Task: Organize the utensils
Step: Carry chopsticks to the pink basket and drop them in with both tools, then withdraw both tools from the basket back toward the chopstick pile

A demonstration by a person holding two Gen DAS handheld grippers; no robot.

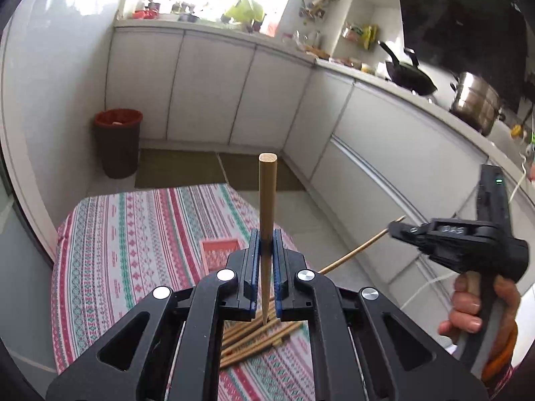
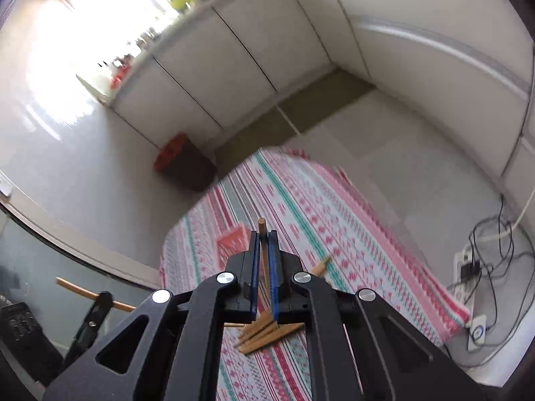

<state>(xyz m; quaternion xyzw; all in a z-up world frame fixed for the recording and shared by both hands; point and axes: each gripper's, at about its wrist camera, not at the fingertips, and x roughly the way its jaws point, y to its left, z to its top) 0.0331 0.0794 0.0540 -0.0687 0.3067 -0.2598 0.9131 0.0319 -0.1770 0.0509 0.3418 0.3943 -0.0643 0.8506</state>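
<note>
Left wrist view: both grippers' fingers (image 1: 254, 260) clamp one chopstick (image 1: 266, 207) each.

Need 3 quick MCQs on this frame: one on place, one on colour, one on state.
1. Where is the loose pile of chopsticks?
A. in the red bin
B. on the patterned tablecloth
C. on the counter

2. What colour is the small basket on the table?
A. orange-red
B. blue
C. white

3. What is the left tool doing?
A. open, empty
B. shut on a spoon
C. shut on a chopstick

Answers:
1 B: the sticks lie on the striped tablecloth under the tools.
2 A: its orange-red side shows beyond the fingers.
3 C: the blue pads clamp one wooden chopstick; the right tool grips another chopstick.
</note>
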